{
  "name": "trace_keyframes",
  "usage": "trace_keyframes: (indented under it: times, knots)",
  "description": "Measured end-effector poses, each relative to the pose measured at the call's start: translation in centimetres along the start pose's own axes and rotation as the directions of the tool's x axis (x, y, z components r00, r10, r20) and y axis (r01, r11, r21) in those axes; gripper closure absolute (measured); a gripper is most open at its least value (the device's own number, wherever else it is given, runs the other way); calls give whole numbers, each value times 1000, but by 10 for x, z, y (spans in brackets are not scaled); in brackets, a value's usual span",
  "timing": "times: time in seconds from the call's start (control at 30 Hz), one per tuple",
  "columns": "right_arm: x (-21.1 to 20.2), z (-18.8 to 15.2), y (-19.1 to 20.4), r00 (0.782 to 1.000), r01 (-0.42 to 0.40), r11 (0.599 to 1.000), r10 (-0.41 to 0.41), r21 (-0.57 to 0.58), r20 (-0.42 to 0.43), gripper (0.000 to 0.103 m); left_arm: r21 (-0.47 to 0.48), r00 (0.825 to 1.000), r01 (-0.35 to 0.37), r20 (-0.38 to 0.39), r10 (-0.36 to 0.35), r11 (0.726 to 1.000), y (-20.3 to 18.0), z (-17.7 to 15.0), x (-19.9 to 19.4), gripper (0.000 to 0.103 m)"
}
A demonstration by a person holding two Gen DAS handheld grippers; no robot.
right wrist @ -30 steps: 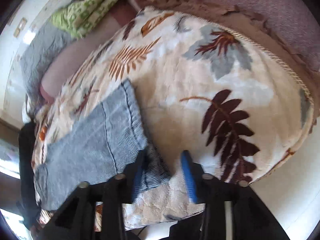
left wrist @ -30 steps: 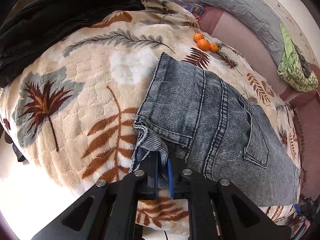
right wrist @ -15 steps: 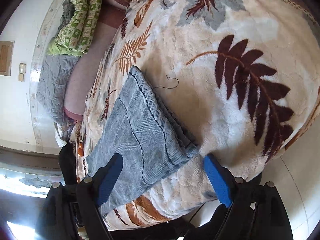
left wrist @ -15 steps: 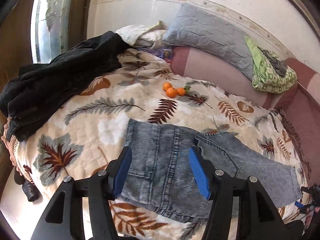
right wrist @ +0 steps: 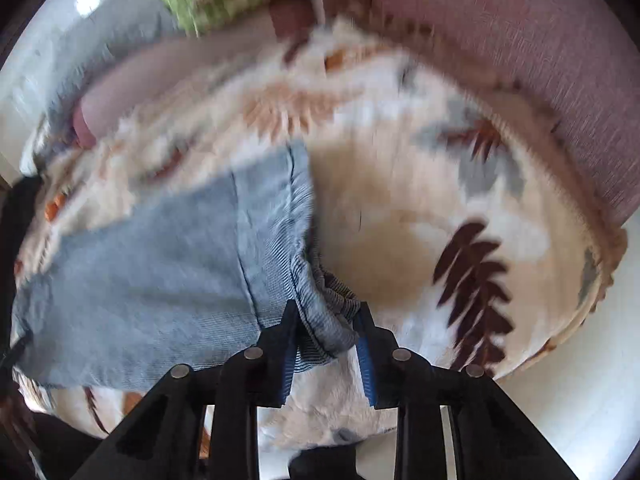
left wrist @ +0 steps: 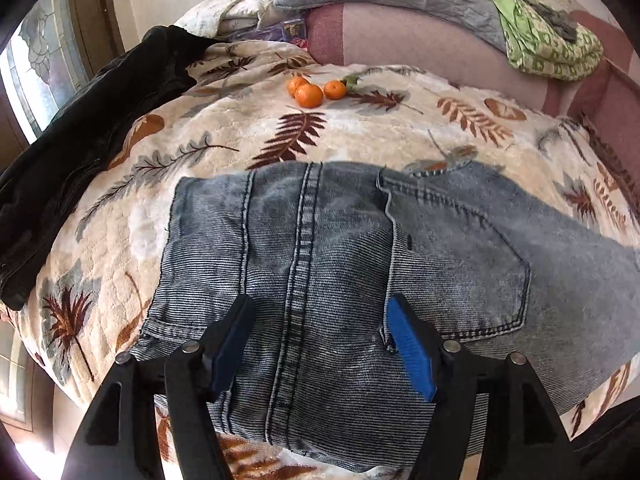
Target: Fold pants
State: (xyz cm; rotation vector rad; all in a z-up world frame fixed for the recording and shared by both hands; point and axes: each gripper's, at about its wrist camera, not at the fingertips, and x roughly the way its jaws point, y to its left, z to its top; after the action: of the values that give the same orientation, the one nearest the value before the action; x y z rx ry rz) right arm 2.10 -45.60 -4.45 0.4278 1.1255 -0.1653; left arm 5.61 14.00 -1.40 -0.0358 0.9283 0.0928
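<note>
The faded blue-grey denim pants (left wrist: 340, 264) are lying flat on the cream leaf-patterned fleece blanket (left wrist: 372, 140), their long axis running left to right across the left wrist frame. The left gripper (left wrist: 320, 344) is hanging over the waist end, lower centre, its jaws opening with nothing between them. In the right wrist frame the right gripper (right wrist: 326, 344) is closing, lower centre, around the bunched hem corner (right wrist: 328, 320).

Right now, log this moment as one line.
task: fold pants | left tongs: opening above jeans | right tongs: closing round jeans hem | bed blanket
</note>
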Motion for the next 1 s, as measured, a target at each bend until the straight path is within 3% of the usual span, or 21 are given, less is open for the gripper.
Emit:
trace_keyframes:
  times: [0.03, 0.1, 0.17, 0.23, 0.3, 0.33, 0.4, 0.53, 0.63, 0.73, 0.77, 0.83, 0.87, 0.9, 1.0]
  knots:
    - [-6, 4, -5, 1000, -8, 1000, 8, 26, 7, 63, -22, 999, 12, 44, -11, 1000, 2, 4, -11, 33]
    - [-17, 8, -1, 1000, 29, 1000, -29, -3, 6, 34, -56, 989, 50, 140, -42, 997, 3, 15, -33, 33]
    - [-37, 9, 4, 994, 72, 997, -71, -10, 84, 33, -82, 977, 105, 193, -88, 991, 1, 30, -43, 28]
    - [-61, 15, 15, 978, 95, 995, -96, 12, 187, 33, -100, 976, 148, 178, -128, 984, -4, 43, -31, 22]
    - [-78, 26, 44, 963, 33, 999, -25, -26, 269, 34, -96, 990, 102, 109, -91, 990, -14, 50, -1, 22]
    - [-80, 31, 68, 963, -4, 996, 27, -85, 268, 34, -96, 997, 65, 48, -60, 993, -17, 50, 21, 22]
    - [-71, 36, 134, 970, -63, 965, 119, -254, 212, 34, -100, 998, 14, -66, -21, 995, -16, 33, 63, 22]
    - [-23, 33, 266, 972, -181, 832, 231, -524, 31, 34, -47, 1000, -27, 11, 28, 999, -22, 21, 58, 21]
    - [26, 37, 348, 974, -212, 754, 217, -622, -68, 34, -71, 1000, -1, -8, 1, 997, -15, 19, 63, 21]
    - [72, 39, 402, 980, -195, 701, 165, -686, -111, 37, -63, 1000, 3, -4, -4, 998, -15, 20, 62, 21]
    - [88, 40, 415, 982, -187, 688, 139, -701, -126, 38, -58, 1000, 2, -2, -2, 998, -15, 20, 61, 21]
    - [118, 38, 433, 982, -178, 658, 73, -731, -174, 52, -58, 1000, 8, 0, -8, 998, -15, 21, 62, 21]
    - [128, 33, 440, 978, -188, 631, 51, -753, -202, 78, -56, 1000, 9, 1, -9, 998, -15, 21, 62, 21]
    - [130, 26, 448, 983, -161, 588, 25, -793, -182, 95, -56, 1000, 11, 0, -11, 998, -14, 21, 62, 21]
    - [115, 10, 465, 1000, 26, 467, -6, -884, 26, 99, -67, 1000, 17, -4, -17, 998, -13, 22, 62, 21]
